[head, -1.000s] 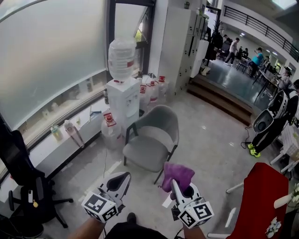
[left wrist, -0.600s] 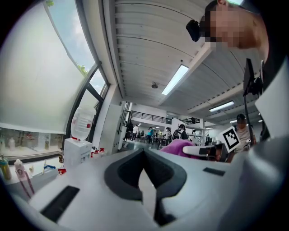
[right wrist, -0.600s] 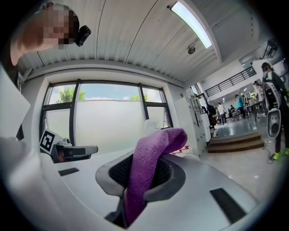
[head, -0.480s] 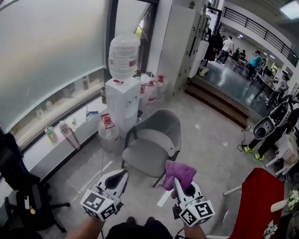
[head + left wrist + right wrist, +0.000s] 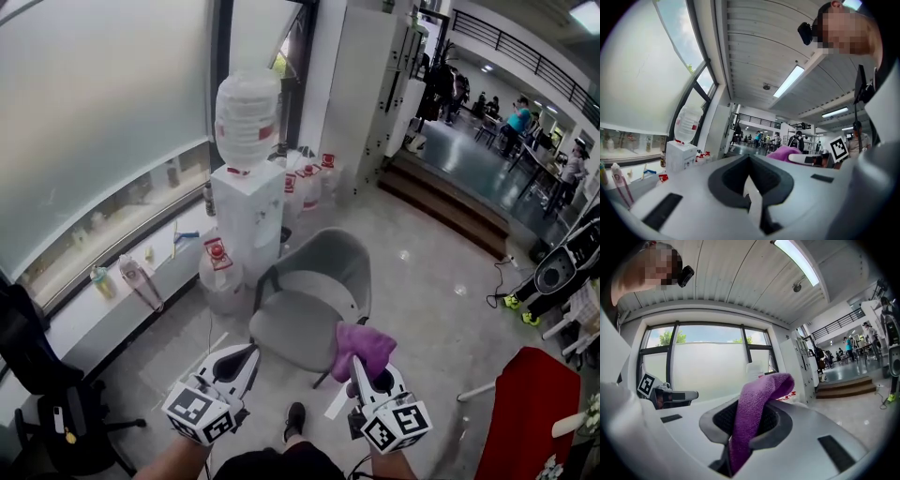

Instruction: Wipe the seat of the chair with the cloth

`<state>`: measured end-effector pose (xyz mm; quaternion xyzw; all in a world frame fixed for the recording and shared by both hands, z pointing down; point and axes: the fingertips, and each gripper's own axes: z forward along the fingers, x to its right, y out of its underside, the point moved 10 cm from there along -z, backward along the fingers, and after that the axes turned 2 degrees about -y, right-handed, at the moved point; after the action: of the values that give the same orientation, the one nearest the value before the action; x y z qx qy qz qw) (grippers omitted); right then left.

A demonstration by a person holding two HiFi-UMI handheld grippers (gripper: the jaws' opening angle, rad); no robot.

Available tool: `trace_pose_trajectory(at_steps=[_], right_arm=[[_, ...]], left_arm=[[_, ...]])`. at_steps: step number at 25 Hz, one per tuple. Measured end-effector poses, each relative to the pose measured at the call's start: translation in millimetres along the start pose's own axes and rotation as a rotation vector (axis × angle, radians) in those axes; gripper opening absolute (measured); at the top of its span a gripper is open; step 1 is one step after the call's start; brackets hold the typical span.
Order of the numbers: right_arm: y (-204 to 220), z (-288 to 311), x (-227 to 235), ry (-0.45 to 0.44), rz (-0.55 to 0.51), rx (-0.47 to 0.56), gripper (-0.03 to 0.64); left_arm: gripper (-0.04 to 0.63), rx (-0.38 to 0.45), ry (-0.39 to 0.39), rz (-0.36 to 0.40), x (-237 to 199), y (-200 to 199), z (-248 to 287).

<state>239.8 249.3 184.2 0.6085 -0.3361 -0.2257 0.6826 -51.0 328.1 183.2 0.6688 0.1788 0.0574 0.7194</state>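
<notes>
Purple terry cloth, clamped between the jaws of the right gripper. Its lower part is pinched deep in the jaws and its free end flops over their tips. The cloth hangs in the air, near the front edge of the grey padded chair and not yet touching it. It appears light, soft and limp: likely to drape, bunch under pressure and grip a fabric surface rather than slide. The present hold near one end looks adequate, and the loose fold would serve as the wiping face.

The left gripper is empty, its jaws closed together.

The grey cushioned seat is bare. It is bounded at the rear and sides by the curved backrest and open toward the person. A white water dispenser and spare water bottles stand just behind and left of the chair. The pale polished floor offers open room to the front and right.
</notes>
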Motion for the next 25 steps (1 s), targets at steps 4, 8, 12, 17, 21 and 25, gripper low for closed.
trace_pose_trajectory(at_steps=[4, 8, 12, 17, 21, 25], right_arm=[[-3.0, 30.9, 28.4, -0.002, 0.025, 0.002, 0.063], [-8.3, 54.7, 60.0, 0.006, 0.018, 0.006, 0.063], [-6.6, 73.5, 94.4, 0.022, 0.03, -0.005, 0.061], [-5.5, 92.0, 139.2, 0.034, 0.038, -0.013, 0.063], [0.8, 100.6, 167.1, 0.04, 0.043, -0.011, 0.063], [6.3, 113.0, 185.8, 0.049, 0.058, -0.025, 0.063]], left_arm=[[0.006, 0.0, 0.0, 0.019, -13.9, -8.5, 36.1], [0.006, -0.012, -0.002, 0.036, -24.2, -15.2, 76.4], [0.008, -0.031, 0.016, 0.0, -32.9, -15.3, 118.0], [0.006, -0.038, 0.038, 0.003, -36.2, -15.6, 171.5], [0.008, -0.053, 0.057, 0.028, -35.9, -12.7, 205.7], [0.006, -0.07, 0.058, 0.031, -42.3, -7.1, 229.0]])
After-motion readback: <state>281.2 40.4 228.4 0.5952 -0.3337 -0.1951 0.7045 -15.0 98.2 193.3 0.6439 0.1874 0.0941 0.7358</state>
